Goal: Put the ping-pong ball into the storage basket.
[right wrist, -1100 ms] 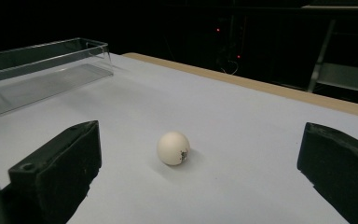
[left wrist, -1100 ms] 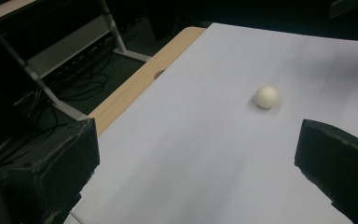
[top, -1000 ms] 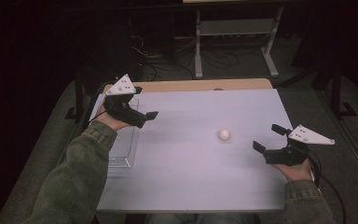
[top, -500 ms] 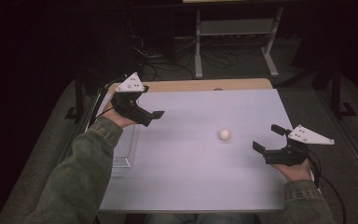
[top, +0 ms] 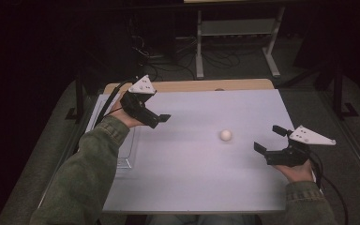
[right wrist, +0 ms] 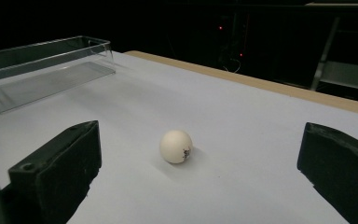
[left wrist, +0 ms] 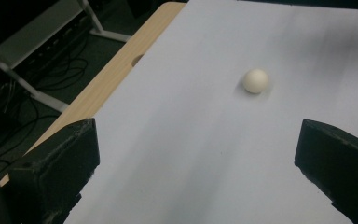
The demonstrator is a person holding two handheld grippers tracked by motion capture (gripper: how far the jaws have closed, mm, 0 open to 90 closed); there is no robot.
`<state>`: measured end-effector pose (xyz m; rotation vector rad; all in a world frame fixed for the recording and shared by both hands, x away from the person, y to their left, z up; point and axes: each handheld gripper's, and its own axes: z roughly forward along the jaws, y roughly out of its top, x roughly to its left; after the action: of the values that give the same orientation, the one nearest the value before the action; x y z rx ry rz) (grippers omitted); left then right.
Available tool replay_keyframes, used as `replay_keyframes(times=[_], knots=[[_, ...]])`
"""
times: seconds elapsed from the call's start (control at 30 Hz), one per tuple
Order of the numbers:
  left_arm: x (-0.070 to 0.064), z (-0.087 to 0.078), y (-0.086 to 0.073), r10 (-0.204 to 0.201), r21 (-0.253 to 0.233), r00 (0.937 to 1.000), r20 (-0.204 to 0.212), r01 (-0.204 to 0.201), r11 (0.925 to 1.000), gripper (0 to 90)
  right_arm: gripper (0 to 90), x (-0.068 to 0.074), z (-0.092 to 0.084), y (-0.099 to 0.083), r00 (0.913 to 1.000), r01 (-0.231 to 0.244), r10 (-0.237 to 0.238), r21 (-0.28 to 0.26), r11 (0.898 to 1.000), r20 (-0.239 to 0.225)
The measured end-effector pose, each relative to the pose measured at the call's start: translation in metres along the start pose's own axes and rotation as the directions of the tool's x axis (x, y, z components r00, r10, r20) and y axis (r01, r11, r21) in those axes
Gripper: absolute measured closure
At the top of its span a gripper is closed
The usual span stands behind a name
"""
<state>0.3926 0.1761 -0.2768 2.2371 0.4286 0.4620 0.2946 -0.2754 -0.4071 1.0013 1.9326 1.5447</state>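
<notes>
Starting at the left, the left gripper (top: 157, 119) is hovering above the table (top: 187, 187) with its 2 jaws spread wide and nothing between them; the clear tray (top: 122, 150) is lying just beside and below that hand, partly under the sleeve; in the left gripper view the white ball (left wrist: 255, 80) is sitting well ahead of the jaws and a little toward the right one, with bare surface between.

Moving across, the ball (top: 225, 135) is resting alone on the table, nearer the right gripper (top: 268, 139) than the left; that gripper is also standing wide open and holding nothing, its jaws pointing at the ball; in the right gripper view the ball (right wrist: 176, 146) is lying just ahead of the jaws and roughly midway between them, though slightly nearer the left one, and the tray (right wrist: 42, 70) is showing far beyond it.

I am judging this as the approach stage, with the ball not yet gripped; the next move is calling for the right gripper to ease forward until the ball is sitting between the pads, then to close gently, since it rolls easily.

Being round, the ball is pointing nowhere and has no long axis; only a small dark mark is facing the right gripper.
</notes>
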Motion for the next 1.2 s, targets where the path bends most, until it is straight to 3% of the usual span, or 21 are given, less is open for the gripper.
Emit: replay_keyframes(times=[0.5,1.2], knots=[[-0.006,0.022,0.011,0.035,0.050,0.9984,0.045,-0.038,0.9980,0.0,0.0,0.001,0.000,0.000,1.0000,0.004,-0.004,0.005,1.000,-0.004],[-0.009,0.048,0.023,0.076,0.136,0.9934,0.086,-0.087,0.9869,0.0,0.0,0.000,0.000,-0.001,1.0000,-0.003,0.003,0.004,1.000,-0.008]])
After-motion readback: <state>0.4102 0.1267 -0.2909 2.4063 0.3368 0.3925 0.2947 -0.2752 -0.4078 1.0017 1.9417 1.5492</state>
